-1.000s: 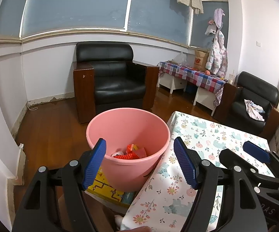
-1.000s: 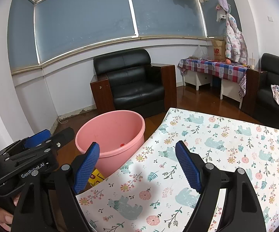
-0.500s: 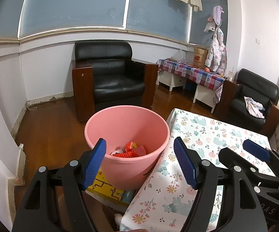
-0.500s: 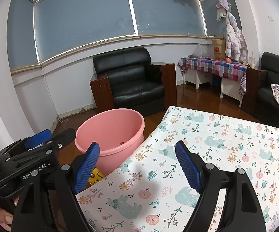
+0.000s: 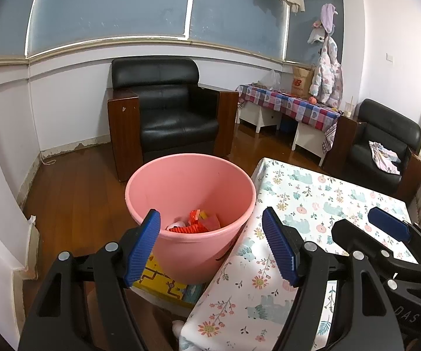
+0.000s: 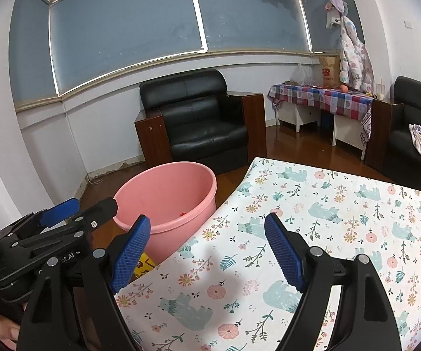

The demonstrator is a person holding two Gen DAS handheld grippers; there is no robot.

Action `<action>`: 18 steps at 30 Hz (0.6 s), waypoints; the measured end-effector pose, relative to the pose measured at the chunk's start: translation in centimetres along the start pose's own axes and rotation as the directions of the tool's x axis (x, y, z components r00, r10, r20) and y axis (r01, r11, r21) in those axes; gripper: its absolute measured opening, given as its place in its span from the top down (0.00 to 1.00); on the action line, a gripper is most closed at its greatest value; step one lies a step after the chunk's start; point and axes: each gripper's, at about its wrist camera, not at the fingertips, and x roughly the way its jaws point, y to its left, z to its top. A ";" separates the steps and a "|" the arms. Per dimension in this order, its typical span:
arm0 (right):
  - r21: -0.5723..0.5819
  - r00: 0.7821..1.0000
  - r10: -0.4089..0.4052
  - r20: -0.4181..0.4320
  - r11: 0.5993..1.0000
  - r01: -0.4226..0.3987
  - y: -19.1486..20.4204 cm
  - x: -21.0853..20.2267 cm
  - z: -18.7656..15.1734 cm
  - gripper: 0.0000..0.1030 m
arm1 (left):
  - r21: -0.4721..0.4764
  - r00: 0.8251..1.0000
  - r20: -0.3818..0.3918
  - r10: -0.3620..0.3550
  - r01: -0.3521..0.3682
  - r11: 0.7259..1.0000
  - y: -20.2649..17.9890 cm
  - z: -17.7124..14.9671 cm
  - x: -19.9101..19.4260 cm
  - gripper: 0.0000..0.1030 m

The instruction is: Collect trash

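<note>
Table [image 6: 341,204]: covered by a floral and bear print cloth, its surface bare under the right gripper.
Armchair [image 5: 163,111]: black, against the far wall behind the bin.
Pink bin [image 5: 191,181]: on the floor just beside the table's left edge, standing on a yellow printed mat [image 5: 157,278].
Trash [image 5: 198,222]: red and orange scraps lying at the bottom of the pink bin.
Left gripper [image 5: 210,245]: jaws spread wide, empty, hanging over the bin's near rim.
Right gripper [image 6: 207,248]: jaws spread wide, empty, above the table's left edge.
</note>
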 end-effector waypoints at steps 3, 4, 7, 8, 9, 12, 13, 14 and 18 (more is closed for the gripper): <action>0.004 1.000 0.000 0.000 1.000 0.000 -0.2 0.0 -0.3 0.23 | 0.002 1.000 -0.005 -0.001 0.001 1.000 -0.1 -0.2 0.3 0.30; 0.006 1.000 0.000 0.000 1.000 0.000 -0.3 0.0 -0.4 0.23 | 0.002 1.000 -0.007 -0.002 0.002 1.000 -0.1 -0.3 0.4 0.30; 0.011 1.000 0.000 -0.003 1.000 0.000 -0.5 0.0 -0.6 0.23 | 0.003 1.000 -0.012 -0.002 0.002 1.000 0.0 -0.5 0.5 0.30; 0.012 1.000 0.000 -0.004 1.000 0.000 -0.5 0.0 -0.7 0.23 | 0.004 1.000 -0.013 -0.002 0.002 1.000 0.0 -0.5 0.5 0.30; 0.014 1.000 0.001 -0.005 1.000 -0.001 -0.6 0.0 -0.8 0.23 | 0.004 1.000 -0.014 -0.002 0.002 1.000 0.0 -0.5 0.6 0.30; 0.017 1.000 0.000 -0.007 1.000 0.000 -0.7 0.0 -0.8 0.23 | 0.005 1.000 -0.019 -0.002 0.002 1.000 0.0 -0.7 0.7 0.30; 0.017 1.000 0.000 -0.008 1.000 0.000 -0.6 0.0 -0.7 0.23 | 0.006 1.000 -0.022 -0.002 0.002 1.000 0.1 -0.7 0.7 0.30; 0.018 1.000 0.000 -0.008 1.000 0.000 -0.7 0.0 -0.8 0.23 | 0.007 1.000 -0.025 -0.002 0.002 1.000 0.1 -0.8 0.8 0.30; 0.017 1.000 0.000 -0.008 1.000 0.000 -0.7 0.0 -0.8 0.23 | 0.007 0.999 -0.033 -0.002 0.002 1.000 0.0 -0.8 1.0 0.30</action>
